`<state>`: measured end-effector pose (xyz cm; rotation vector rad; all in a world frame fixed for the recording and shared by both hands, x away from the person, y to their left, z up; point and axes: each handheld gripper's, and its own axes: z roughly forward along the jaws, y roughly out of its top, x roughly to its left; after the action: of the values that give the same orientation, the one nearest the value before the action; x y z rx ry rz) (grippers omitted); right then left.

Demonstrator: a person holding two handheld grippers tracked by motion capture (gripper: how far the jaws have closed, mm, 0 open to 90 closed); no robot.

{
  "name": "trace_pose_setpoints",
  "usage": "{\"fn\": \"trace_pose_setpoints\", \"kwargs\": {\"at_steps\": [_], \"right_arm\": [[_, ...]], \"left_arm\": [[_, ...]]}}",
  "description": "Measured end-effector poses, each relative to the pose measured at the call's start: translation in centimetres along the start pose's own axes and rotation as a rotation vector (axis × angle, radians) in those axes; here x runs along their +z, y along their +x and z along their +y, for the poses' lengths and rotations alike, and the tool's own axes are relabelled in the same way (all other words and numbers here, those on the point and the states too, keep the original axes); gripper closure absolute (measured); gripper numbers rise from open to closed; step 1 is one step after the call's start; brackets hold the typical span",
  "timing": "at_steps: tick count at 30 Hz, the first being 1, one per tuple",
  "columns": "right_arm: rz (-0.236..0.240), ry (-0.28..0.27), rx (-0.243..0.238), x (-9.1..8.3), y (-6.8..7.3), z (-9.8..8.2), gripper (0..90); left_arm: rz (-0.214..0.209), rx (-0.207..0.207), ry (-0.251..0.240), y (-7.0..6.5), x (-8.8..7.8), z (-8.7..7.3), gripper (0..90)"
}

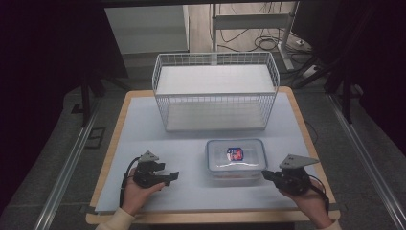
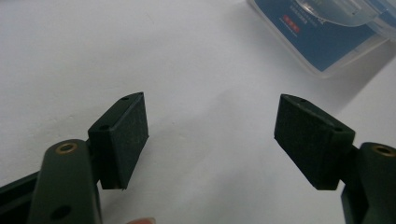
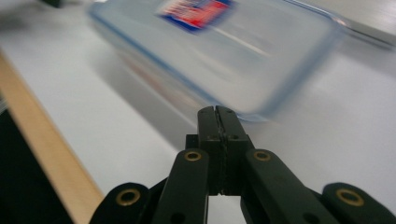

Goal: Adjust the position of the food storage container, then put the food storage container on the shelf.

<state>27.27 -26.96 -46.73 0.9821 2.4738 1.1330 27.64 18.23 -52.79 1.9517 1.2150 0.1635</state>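
A clear plastic food box with a blue-rimmed lid and a red and blue label lies on the white mat, in front of a white wire basket. My right gripper is shut with nothing in it, its tips close to the box's front right corner; in the right gripper view the blurred box sits just beyond the closed tips. My left gripper rests to the left of the box, open and empty. Its pads stand wide apart over bare mat, the box's corner at top right.
The mat covers a wooden table whose edge runs close along the right gripper's left side. The basket stands at the back middle. Dark floor, metal rails and cables surround the table.
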Motion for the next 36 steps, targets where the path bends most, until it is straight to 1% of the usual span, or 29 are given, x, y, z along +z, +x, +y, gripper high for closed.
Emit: {"fn": "trace_pose_setpoints", "kwargs": {"at_steps": [1,2,5,7,11,14,15,17,19,20,22,23,24,26,28,32,34,36], "right_arm": [[-0.017,0.003,0.026,-0.1,-0.7,-0.3,89.6],[-0.028,0.012,0.043,-0.2,-1.2,-0.6,89.6],[-0.060,0.035,0.076,-0.1,-2.6,-1.3,89.6],[-0.072,0.046,0.094,0.0,-3.2,-1.6,89.6],[-0.085,0.051,0.106,0.0,-3.8,-1.8,89.6],[-0.082,0.043,0.115,0.0,-3.9,-1.9,89.4],[-0.081,0.040,0.116,0.0,-3.9,-1.9,87.3],[-0.084,0.028,0.121,0.0,-4.0,-1.9,71.3],[-0.085,0.017,0.138,0.0,-4.2,-1.8,62.1],[-0.086,0.006,0.148,-0.1,-4.3,-1.8,54.9],[-0.084,-0.015,0.160,-0.2,-4.4,-1.8,45.9],[-0.073,-0.026,0.175,-0.3,-4.6,-1.8,42.7],[-0.062,-0.035,0.182,-0.4,-4.7,-1.8,40.4],[-0.041,-0.057,0.205,-0.5,-4.9,-1.7,35.4],[-0.027,-0.077,0.214,-0.5,-5.1,-1.6,32.8],[0.009,-0.085,0.232,-0.4,-5.3,-1.2,27.3],[0.028,-0.087,0.241,-0.3,-5.4,-1.1,25.9],[0.038,-0.087,0.249,-0.1,-5.5,-1.0,24.3]], "left_arm": [[0.001,-0.001,0.000,0.0,0.0,0.0,25.5],[0.001,-0.002,-0.001,0.0,0.0,0.0,25.5],[0.002,-0.004,0.000,0.1,0.0,0.0,25.5],[0.002,-0.004,0.001,0.2,0.0,0.0,25.4],[0.002,-0.007,-0.004,0.2,0.0,0.1,25.1],[0.000,-0.010,-0.009,0.1,-0.1,0.1,24.9],[0.000,-0.014,-0.015,0.1,-0.2,0.2,24.5],[-0.003,-0.019,-0.022,0.0,-0.4,0.3,24.1],[-0.002,-0.022,-0.031,-0.2,-0.5,0.6,23.3],[-0.004,-0.024,-0.039,-0.2,-0.5,0.7,22.6],[-0.001,-0.026,-0.049,-0.5,-0.5,1.2,21.2],[-0.004,-0.026,-0.052,-0.5,-0.5,1.4,20.4],[-0.011,-0.039,-0.058,-0.7,-0.5,1.7,19.9],[-0.032,-0.047,-0.066,-0.9,-0.4,2.2,18.8],[-0.047,-0.058,-0.075,-1.3,-0.3,2.8,18.3],[-0.081,-0.066,-0.084,-1.9,0.0,3.8,18.1],[-0.100,-0.069,-0.079,-2.2,0.5,4.5,18.1],[-0.101,-0.063,-0.072,-2.7,0.9,5.0,18.1]]}}
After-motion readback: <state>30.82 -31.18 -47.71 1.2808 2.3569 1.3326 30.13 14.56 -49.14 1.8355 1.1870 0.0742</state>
